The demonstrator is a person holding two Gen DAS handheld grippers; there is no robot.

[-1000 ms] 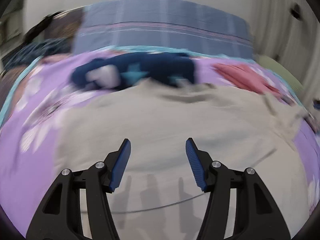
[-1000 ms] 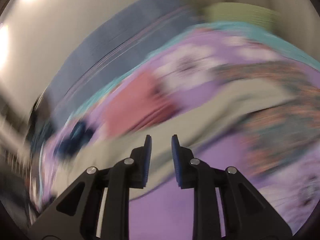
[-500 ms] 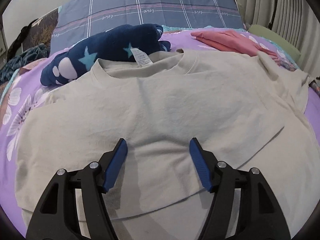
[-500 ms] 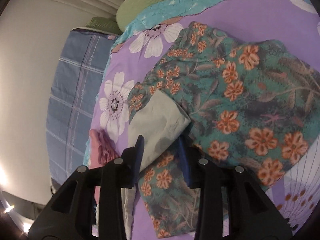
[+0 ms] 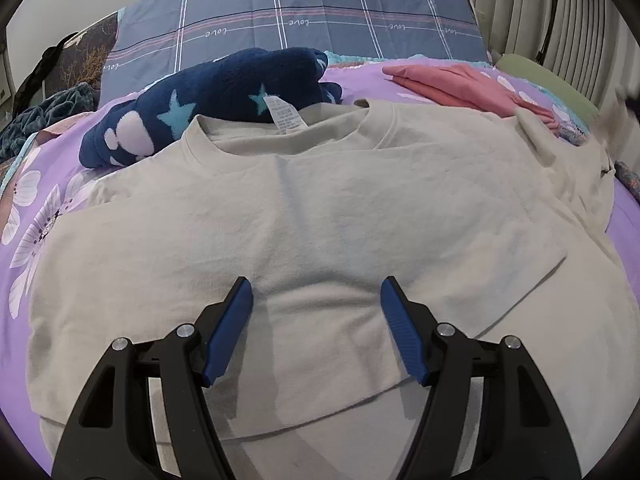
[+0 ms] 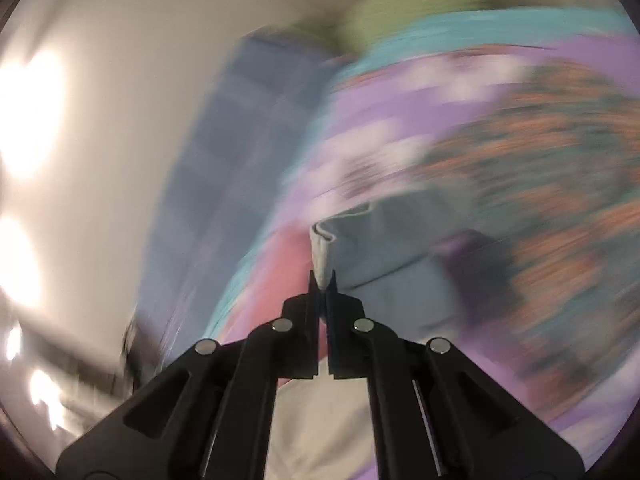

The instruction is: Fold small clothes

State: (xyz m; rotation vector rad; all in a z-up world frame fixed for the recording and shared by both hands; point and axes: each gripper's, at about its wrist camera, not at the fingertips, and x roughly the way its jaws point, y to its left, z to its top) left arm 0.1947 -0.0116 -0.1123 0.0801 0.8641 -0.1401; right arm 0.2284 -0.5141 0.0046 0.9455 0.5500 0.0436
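Two grippers work one beige shirt (image 5: 328, 200) spread on the purple bedspread (image 5: 36, 184): the left gripper (image 5: 316, 312) hovers spread over its lower middle, the right gripper (image 6: 322, 280) pinches a shirt edge; beyond lie a navy star garment (image 5: 224, 96), a pink garment (image 5: 452, 84) and a blue pillow (image 5: 300, 16).

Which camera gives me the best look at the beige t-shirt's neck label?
The left wrist view. It shows the neck label sharply, standing at the collar of the beige t-shirt. The right wrist view is motion-blurred and shows only a pinched fold of the shirt in the right tongs, no label.
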